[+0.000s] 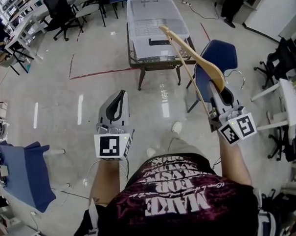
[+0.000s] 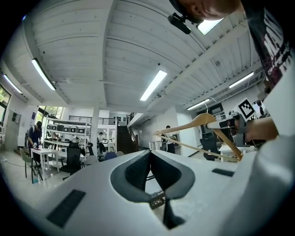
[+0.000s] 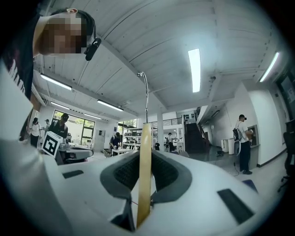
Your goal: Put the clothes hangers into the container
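Nearest the lens: the person's printed shirt (image 1: 176, 197), with both forearms reaching forward over the floor (image 1: 86, 54).

Wooden hanger (image 1: 194, 54): carried in the air on the person's right, tilted, its long arm pointing toward the container and its metal hook (image 1: 239, 78) off to the side. It is not yet in the container.

Right gripper (image 1: 223, 92): jaws closed narrowly on the hanger's flat wooden body, which stands edge-on between the pads in the right gripper view.

Left gripper (image 1: 121, 93): jaws brought together, nothing between them, held idle beside the right one.

Container (image 1: 134, 37): a clear plastic bin, lid off, on a small dark-framed table (image 1: 141, 66) well ahead of the person. No hanger shows inside it.

Surroundings: a blue chair (image 1: 223, 50) just behind the hanger.

Progress, as judged: early. One hanger is in hand; the walk to the bin and the drop remain.
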A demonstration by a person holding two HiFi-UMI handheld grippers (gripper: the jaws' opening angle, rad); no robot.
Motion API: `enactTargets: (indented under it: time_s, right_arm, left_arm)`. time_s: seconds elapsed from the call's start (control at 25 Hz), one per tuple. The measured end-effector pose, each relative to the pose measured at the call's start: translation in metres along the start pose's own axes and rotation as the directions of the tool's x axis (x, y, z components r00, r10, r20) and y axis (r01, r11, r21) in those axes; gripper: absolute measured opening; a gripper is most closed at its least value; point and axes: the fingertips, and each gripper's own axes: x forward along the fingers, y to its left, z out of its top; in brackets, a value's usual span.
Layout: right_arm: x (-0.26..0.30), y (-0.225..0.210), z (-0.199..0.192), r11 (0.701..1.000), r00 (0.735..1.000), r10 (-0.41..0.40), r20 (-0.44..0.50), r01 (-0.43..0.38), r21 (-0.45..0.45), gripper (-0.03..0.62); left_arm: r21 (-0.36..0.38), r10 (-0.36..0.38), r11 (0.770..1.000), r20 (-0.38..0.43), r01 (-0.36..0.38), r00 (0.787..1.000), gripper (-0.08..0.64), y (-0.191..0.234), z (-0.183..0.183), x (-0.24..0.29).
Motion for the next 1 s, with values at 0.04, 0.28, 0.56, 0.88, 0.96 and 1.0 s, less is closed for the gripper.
enactTargets:
  time_s: [0.04, 0.28, 0.56, 0.88, 0.96, 1.0]
  right_arm:
    - [0.003, 0.002, -0.001, 1.0, 1.0, 0.004, 0.0, -0.004, 0.001, 0.06]
    - [0.023, 0.008, -0.003, 0.999, 0.999, 0.043, 0.01, -0.043, 0.007, 0.06]
    - [0.042, -0.003, -0.004, 0.999, 0.999, 0.039, 0.03, -0.039, 0.005, 0.06]
    - [0.071, -0.061, -0.017, 1.0, 1.0, 0.004, 0.025, -0.004, 0.013, 0.06]
    - [0.08, -0.074, -0.018, 1.0, 1.0, -0.002, 0.03, 0.001, 0.014, 0.06]
    - [0.085, -0.081, -0.018, 1.0, 0.999, -0.004, 0.034, 0.003, 0.014, 0.06]
  left_arm:
    - [0.001, 0.009, 1.0, -0.001, -0.009, 1.0, 0.006, 0.005, -0.001, -0.002]
    - [0.001, 0.057, 0.998, -0.01, -0.057, 0.998, 0.006, 0.025, -0.006, -0.007]
    - [-0.016, 0.054, 0.998, -0.046, -0.055, 0.997, 0.006, 0.039, -0.02, 0.008]
    - [-0.067, 0.043, 0.997, -0.072, -0.048, 0.996, 0.006, 0.043, -0.032, 0.07]
    - [-0.073, 0.031, 0.997, -0.074, -0.036, 0.997, 0.006, 0.041, -0.032, 0.086]
    - [-0.069, 0.027, 0.997, -0.073, -0.032, 0.997, 0.006, 0.042, -0.031, 0.095]
